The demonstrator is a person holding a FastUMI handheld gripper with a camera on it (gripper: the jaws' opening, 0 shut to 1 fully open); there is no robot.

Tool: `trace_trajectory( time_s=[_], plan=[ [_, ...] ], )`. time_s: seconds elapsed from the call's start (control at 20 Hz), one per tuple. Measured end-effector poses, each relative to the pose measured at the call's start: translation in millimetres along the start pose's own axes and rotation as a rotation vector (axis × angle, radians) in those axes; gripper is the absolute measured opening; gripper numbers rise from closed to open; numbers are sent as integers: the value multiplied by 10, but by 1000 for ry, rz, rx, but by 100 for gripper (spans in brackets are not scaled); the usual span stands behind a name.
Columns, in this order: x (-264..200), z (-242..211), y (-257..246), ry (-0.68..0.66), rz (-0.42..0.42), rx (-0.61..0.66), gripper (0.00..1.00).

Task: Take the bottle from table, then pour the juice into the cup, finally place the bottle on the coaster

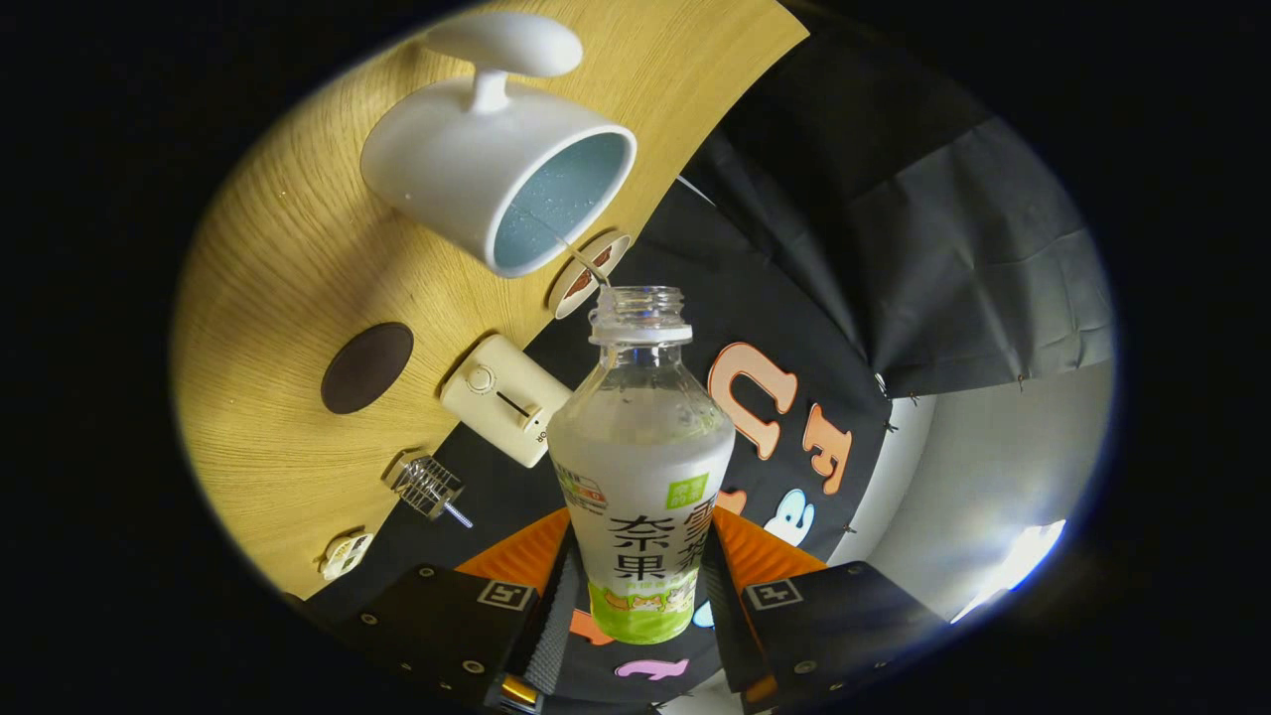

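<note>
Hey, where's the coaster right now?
In the gripper view, the dark oval coaster lies flat on the wooden table, beyond the fingers, between the white cup and the cream toaster-like box.

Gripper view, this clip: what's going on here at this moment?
The hand-held gripper is shut on a clear, uncapped plastic bottle with a white-and-green label, tilted toward a white ceramic cup with a pale blue inside on the wooden table. A thin stream runs from the bottle's mouth into the cup. The dark round coaster lies bare beside a small cream appliance.
</note>
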State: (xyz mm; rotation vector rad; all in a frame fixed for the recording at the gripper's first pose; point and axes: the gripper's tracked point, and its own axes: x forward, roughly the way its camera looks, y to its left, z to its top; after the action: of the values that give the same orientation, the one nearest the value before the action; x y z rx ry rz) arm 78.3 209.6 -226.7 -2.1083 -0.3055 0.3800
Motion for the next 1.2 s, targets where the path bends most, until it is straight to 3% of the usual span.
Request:
trace_trajectory(
  time_s=[0.55,0.8,0.9,1.2],
  plan=[
    [-95,103,203,-10,80,113,63],
    [-164,175,402,10,150,272,63],
    [-147,220,517,14,216,344,63],
    [-240,372,895,75,348,643,63]
  ],
)
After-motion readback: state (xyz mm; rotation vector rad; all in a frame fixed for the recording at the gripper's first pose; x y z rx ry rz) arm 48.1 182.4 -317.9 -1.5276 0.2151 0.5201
